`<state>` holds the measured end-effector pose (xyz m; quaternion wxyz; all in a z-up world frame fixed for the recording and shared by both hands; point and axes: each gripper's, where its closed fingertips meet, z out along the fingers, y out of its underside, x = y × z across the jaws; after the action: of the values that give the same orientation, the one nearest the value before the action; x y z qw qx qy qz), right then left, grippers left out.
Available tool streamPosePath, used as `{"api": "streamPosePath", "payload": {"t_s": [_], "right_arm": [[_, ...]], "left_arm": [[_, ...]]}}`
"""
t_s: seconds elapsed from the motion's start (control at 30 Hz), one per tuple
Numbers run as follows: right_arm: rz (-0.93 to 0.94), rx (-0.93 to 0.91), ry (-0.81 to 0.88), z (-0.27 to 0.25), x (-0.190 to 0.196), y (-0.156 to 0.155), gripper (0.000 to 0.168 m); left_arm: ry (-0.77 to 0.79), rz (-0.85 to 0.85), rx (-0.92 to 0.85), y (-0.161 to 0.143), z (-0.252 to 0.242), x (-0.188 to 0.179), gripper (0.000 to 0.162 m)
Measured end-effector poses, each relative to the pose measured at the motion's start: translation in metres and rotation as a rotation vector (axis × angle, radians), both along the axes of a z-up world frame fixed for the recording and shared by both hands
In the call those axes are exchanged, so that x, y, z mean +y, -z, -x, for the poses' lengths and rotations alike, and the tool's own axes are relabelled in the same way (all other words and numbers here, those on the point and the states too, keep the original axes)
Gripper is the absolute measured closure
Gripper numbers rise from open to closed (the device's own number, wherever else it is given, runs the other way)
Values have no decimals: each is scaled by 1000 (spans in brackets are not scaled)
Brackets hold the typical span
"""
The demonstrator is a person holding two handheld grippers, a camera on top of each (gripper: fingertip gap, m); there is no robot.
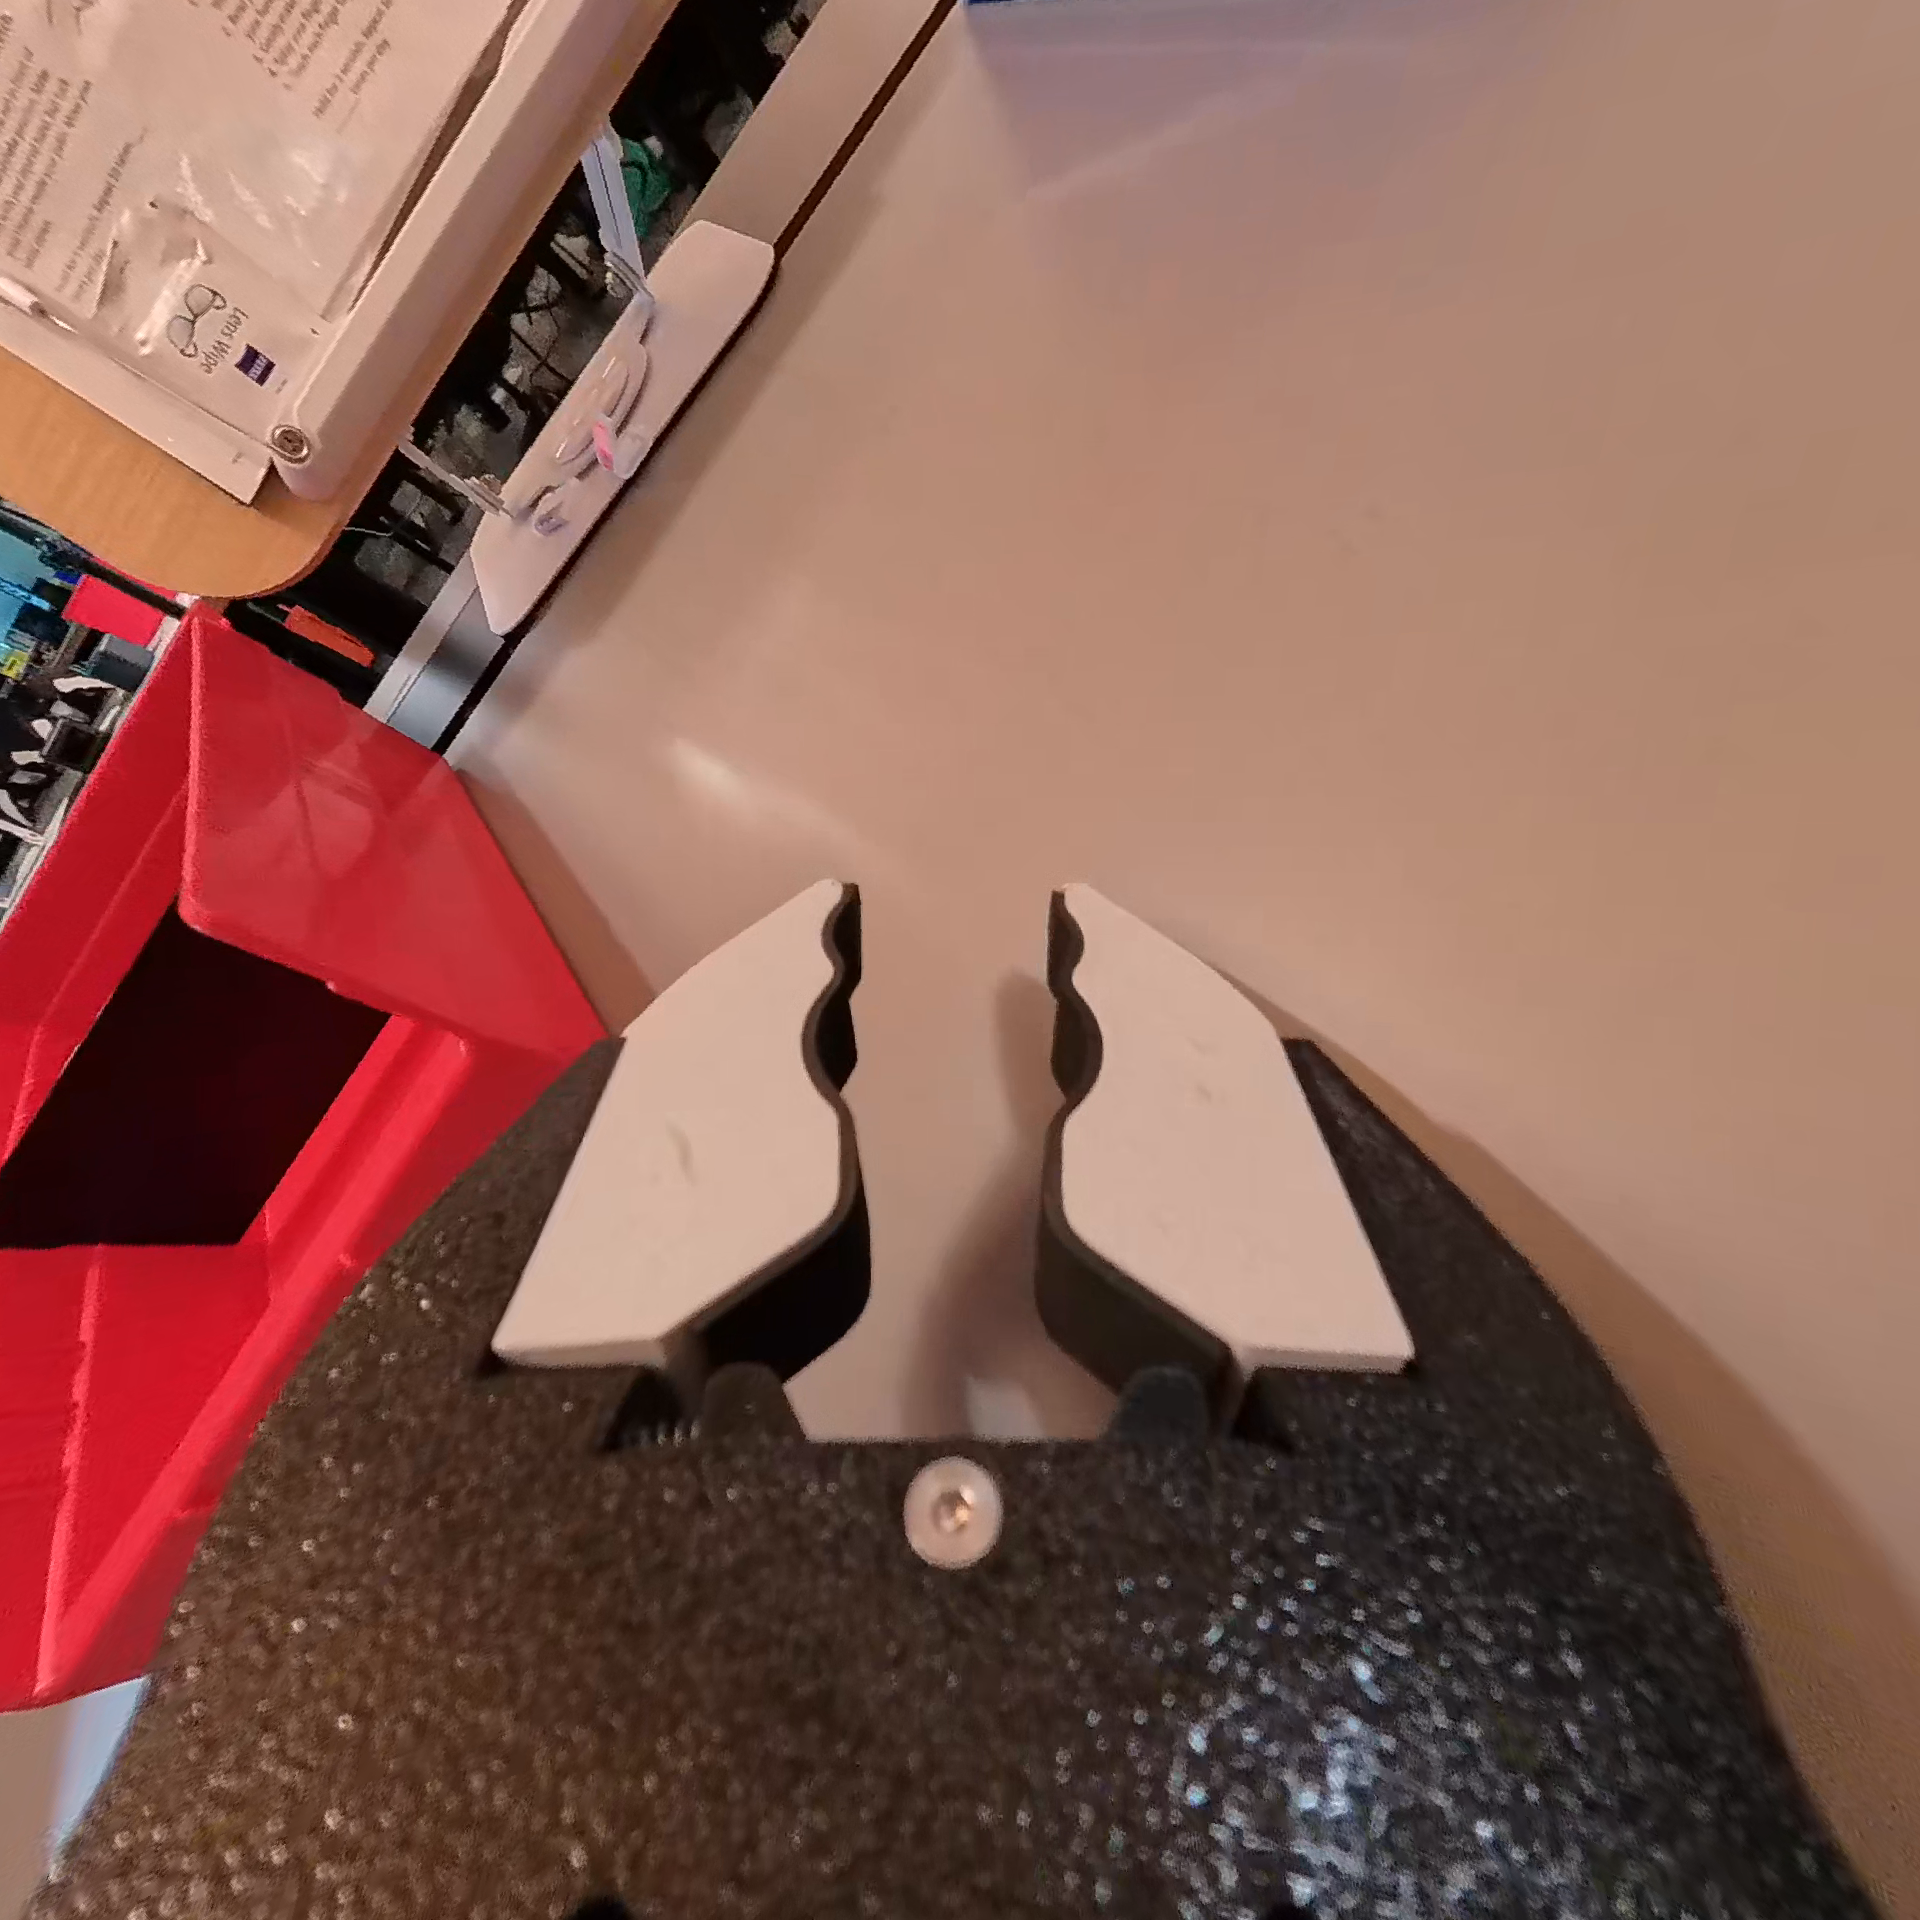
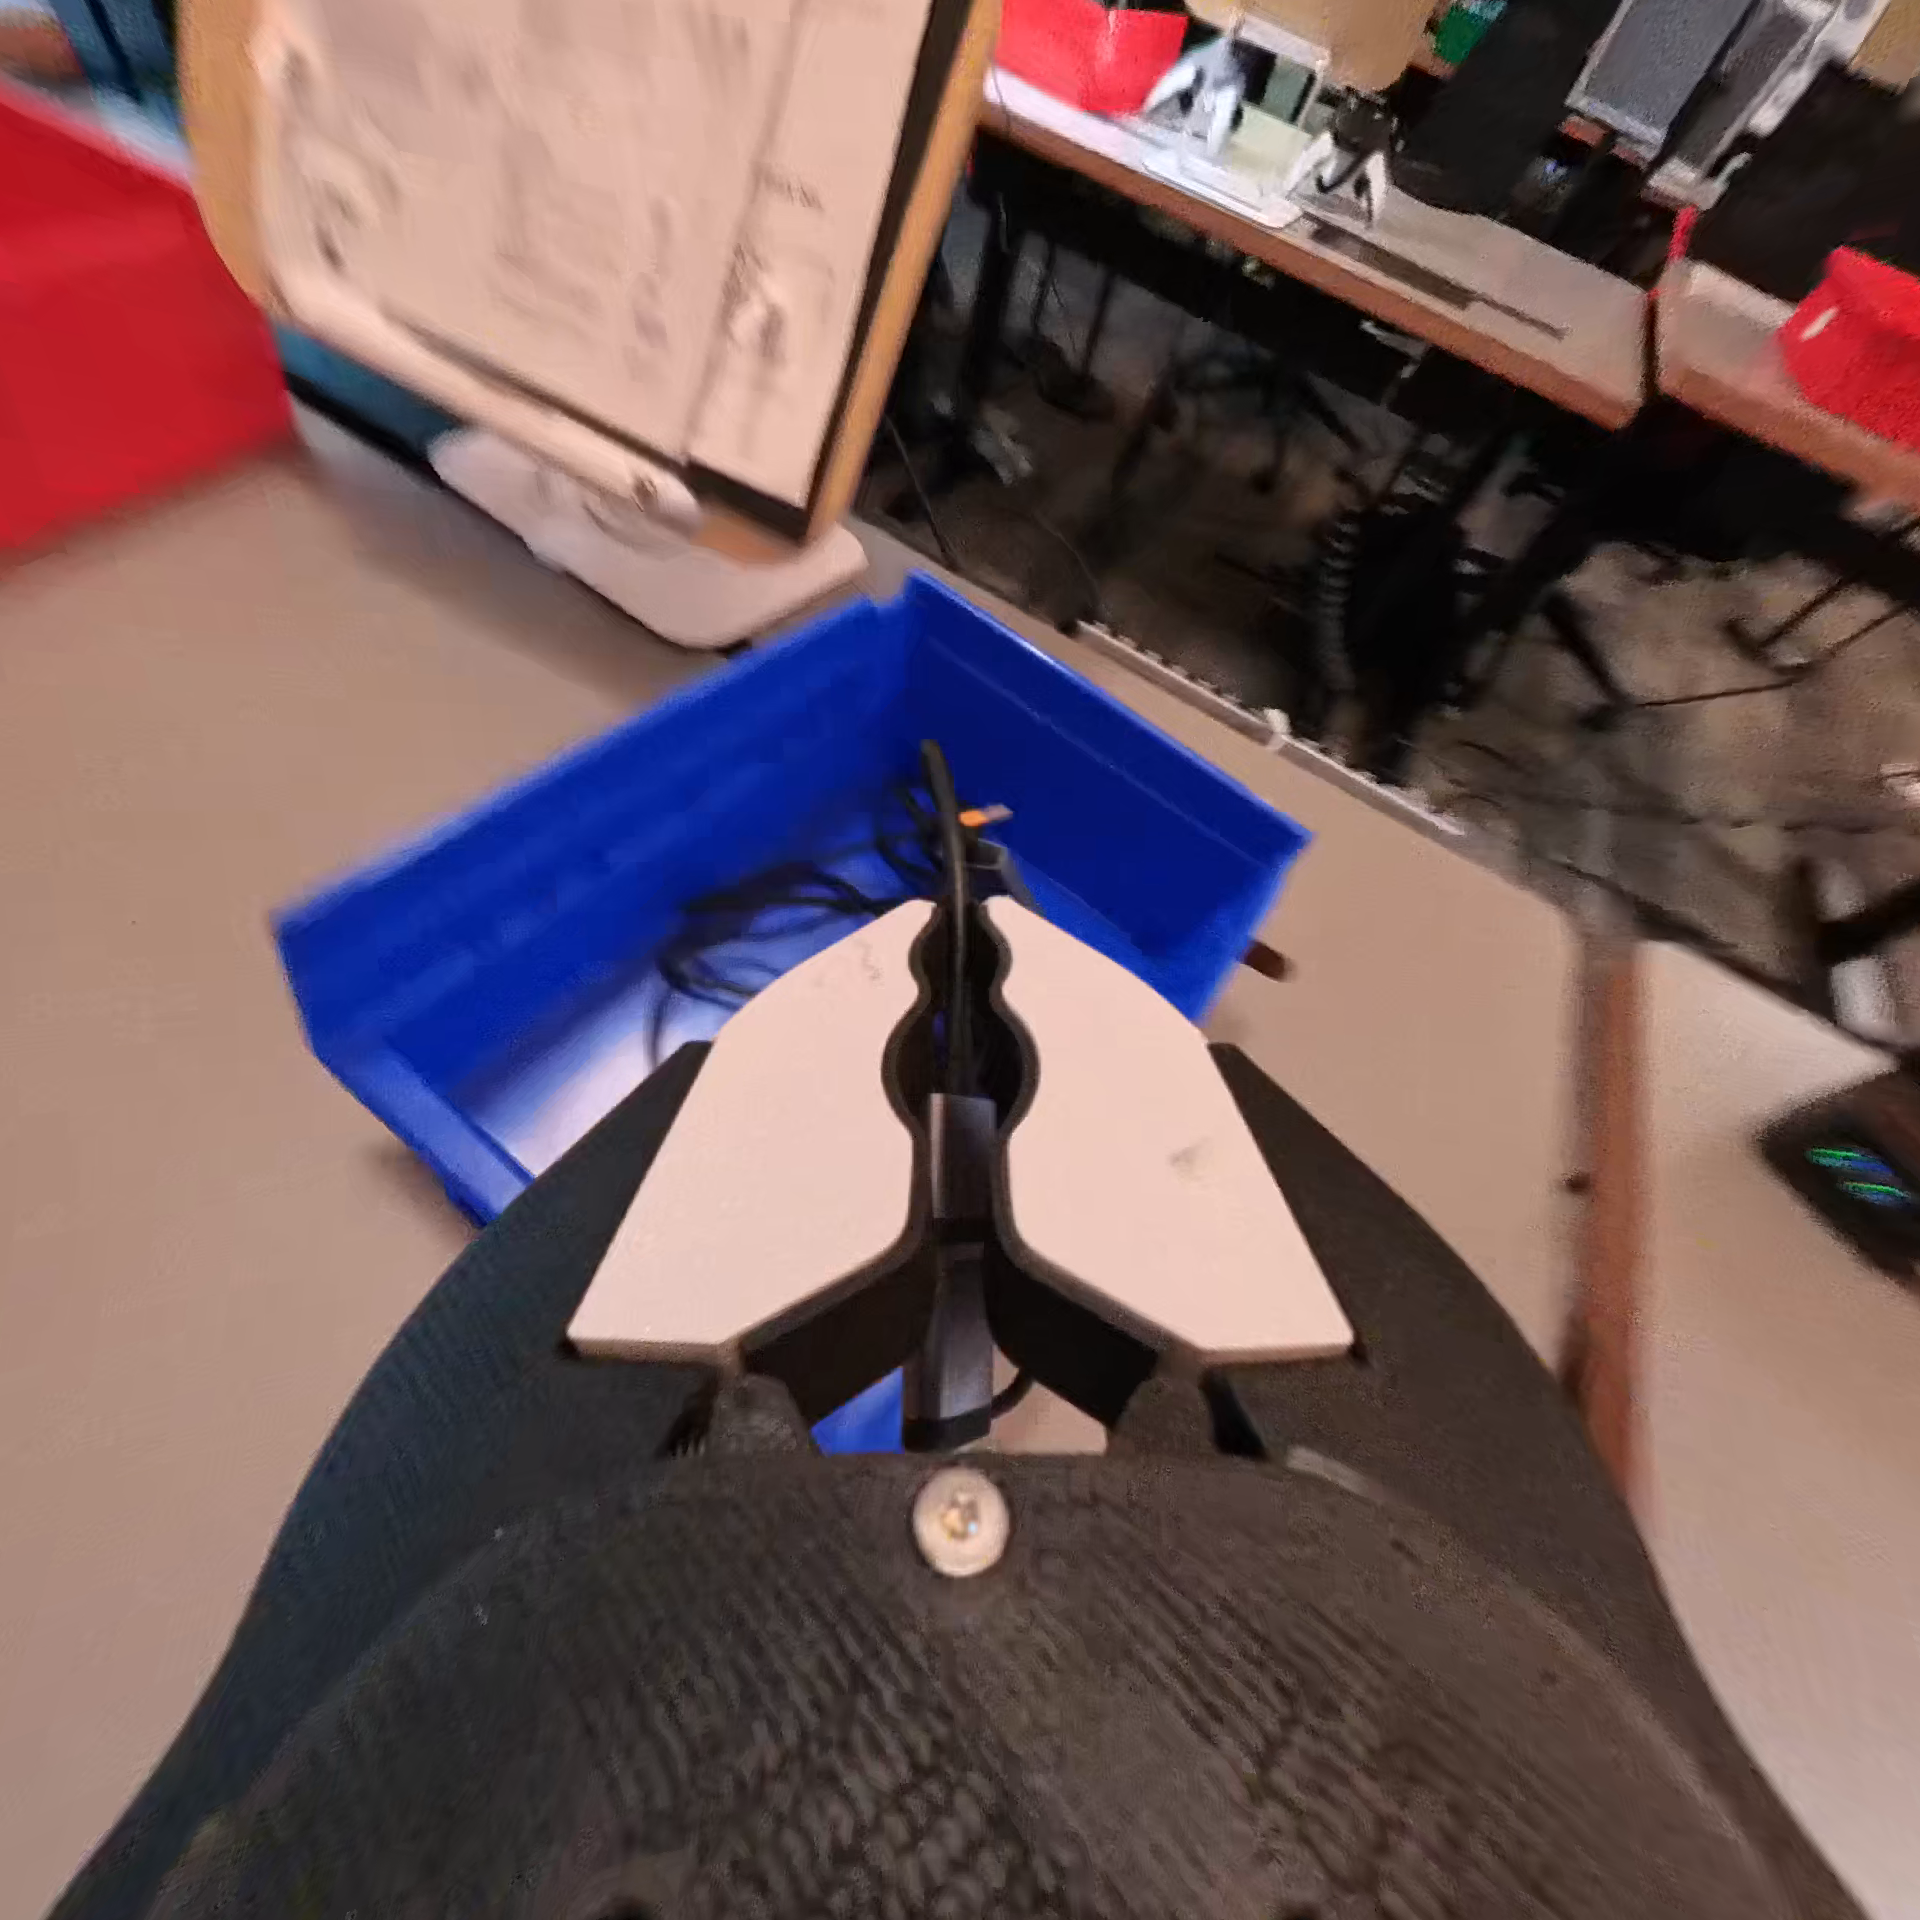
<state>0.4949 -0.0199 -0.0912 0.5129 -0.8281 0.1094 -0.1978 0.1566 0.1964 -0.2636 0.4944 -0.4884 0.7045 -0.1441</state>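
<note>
My right gripper (image 2: 961,914) is shut on a black cable (image 2: 951,821) with a dark plug body between the jaws. It hangs over the near end of a blue bin (image 2: 644,831) that holds a tangle of thin black cables (image 2: 769,914). A connector with an orange tip (image 2: 985,817) sticks up just past the fingertips. My left gripper (image 1: 954,904) is open and empty, low over the bare beige table (image 1: 1351,623). A red bin (image 1: 260,997) stands just to its left.
A board with clipped papers (image 1: 208,208) stands on a white base (image 1: 644,395) at the table's far edge; it also shows in the right wrist view (image 2: 582,229). The red bin (image 2: 104,343) is at the far left there. The table edge (image 2: 1600,1195) runs close on the right, with other benches beyond. The tips of one gripper are about 45 cm away from the tips of the other.
</note>
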Motion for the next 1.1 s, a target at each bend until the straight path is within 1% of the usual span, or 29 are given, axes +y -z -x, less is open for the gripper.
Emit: {"api": "streamPosePath", "payload": {"t_s": [0.03,0.13,0.17,0.2,0.23,0.27,0.3,0.4,0.43,0.53,0.63,0.7,0.8,0.87,0.93,0.97,1.03,1.1], "right_arm": [[-34,64,-4,3,12,4,165],[-67,310,-17,10,42,41,164],[-22,380,-38,15,48,60,163],[74,428,-49,19,48,81,157],[179,423,-25,17,44,99,138],[257,370,7,13,36,108,120],[286,307,21,9,31,108,113],[234,201,77,6,12,87,106],[224,178,102,8,1,81,101],[158,111,181,19,-37,69,95],[97,126,206,46,-71,79,87],[27,140,234,62,-87,87,87],[-80,163,271,78,-99,94,87],[-116,128,290,79,-100,92,88],[-93,120,316,77,-102,90,84],[-100,119,331,77,-101,87,83],[-127,90,334,76,-99,81,80],[-138,68,354,74,-100,78,79]], "left_arm": [[1,-3,-1,0,0,0,128],[2,0,-2,0,0,0,128],[5,0,-4,-1,0,-1,128],[8,-1,-8,-1,0,-1,128],[11,-4,-11,-2,0,-2,128],[15,-6,-14,-2,0,-2,128],[19,-8,-18,-3,1,-3,128],[22,-10,-23,-3,1,-3,128],[22,-10,-22,-3,1,-3,128],[22,-9,-10,-2,0,-4,126],[21,9,-2,-1,-3,-5,123],[34,55,-19,-6,-14,-12,122],[95,168,-76,-29,-51,-42,114],[124,261,-129,-51,-83,-66,106],[140,352,-167,-71,-118,-89,89],[146,394,-170,-77,-135,-99,84],[116,454,-177,-86,-169,-109,79],[74,488,-189,-89,-198,-111,79]]}}
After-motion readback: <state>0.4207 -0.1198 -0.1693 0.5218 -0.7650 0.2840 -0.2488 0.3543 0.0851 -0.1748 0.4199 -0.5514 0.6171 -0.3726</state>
